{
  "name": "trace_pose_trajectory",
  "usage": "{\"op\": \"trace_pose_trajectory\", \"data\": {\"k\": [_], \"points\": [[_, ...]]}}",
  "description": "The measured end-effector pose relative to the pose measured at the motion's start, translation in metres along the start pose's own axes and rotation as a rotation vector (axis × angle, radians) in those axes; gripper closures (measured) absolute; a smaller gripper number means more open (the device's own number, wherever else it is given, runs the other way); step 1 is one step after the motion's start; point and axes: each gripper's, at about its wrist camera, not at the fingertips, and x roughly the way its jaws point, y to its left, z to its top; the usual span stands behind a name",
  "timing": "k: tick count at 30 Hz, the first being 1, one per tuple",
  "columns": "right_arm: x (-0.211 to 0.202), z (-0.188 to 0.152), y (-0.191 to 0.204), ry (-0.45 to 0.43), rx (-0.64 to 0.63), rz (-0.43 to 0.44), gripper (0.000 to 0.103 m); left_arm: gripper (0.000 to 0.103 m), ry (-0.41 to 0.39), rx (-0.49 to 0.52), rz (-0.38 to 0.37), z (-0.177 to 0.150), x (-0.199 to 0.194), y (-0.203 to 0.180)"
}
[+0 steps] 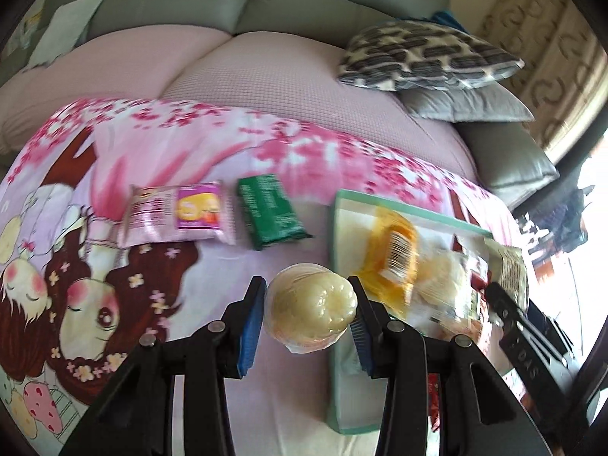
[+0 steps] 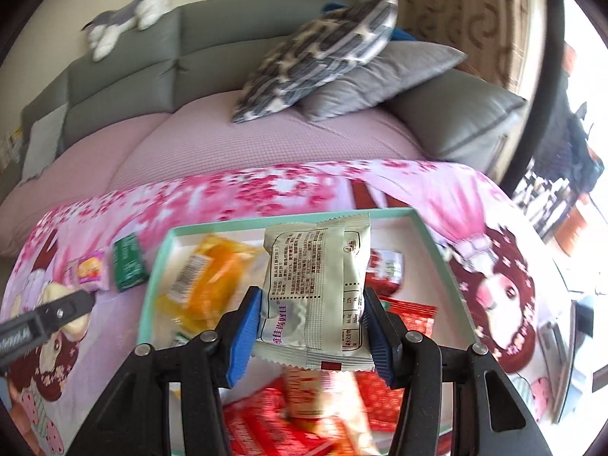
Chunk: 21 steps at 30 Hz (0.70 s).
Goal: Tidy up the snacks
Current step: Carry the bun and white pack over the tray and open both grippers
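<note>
**A home living room, set up around the sofa**

You are working in a home. The grey-green sofa fills the background, its seat under a pink checked cover. Two cushions are stacked at its right end, a plush toy cat lies on its backrest, and a cartoon-print sheet spreads in front of it.

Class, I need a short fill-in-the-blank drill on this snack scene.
1. The left gripper holds a round, pale ____ pastry.
2. The right gripper holds a pale printed foil packet above the mint-rimmed ____.
3. Beside the pink snack packet on the cloth lies a dark ____ packet.

Missing words: yellow; box; green
</note>
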Motion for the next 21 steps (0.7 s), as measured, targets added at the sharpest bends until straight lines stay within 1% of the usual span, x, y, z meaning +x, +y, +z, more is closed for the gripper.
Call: {"op": "trace_pose_trajectory", "data": {"k": [5, 11, 14, 17, 19, 21], "points": [[-0.002, 0.000, -0.035, 0.005, 0.091, -0.032, 0.048, 0.059, 0.013, 0.108, -0.027, -0.009, 0.004, -0.040], [-0.004, 0.001, -0.059, -0.004, 0.155, -0.046, 0.048, 0.059, 0.021, 0.211, -0.052, -0.021, 0.009, -0.078], [-0.003, -0.001, -0.069, 0.005, 0.176, -0.058, 0.048, 0.059, 0.018, 0.244, -0.055, -0.026, 0.011, -0.090], [0.003, -0.002, -0.076, 0.018, 0.197, -0.057, 0.048, 0.059, 0.007, 0.270, -0.037, -0.027, 0.015, -0.098], [0.008, -0.003, -0.077, 0.027, 0.203, -0.048, 0.048, 0.059, 0.000, 0.284, -0.027, -0.028, 0.018, -0.101], [0.012, -0.004, -0.075, 0.036, 0.195, -0.051, 0.048, 0.059, 0.003, 0.287, -0.034, -0.029, 0.022, -0.102]]}}
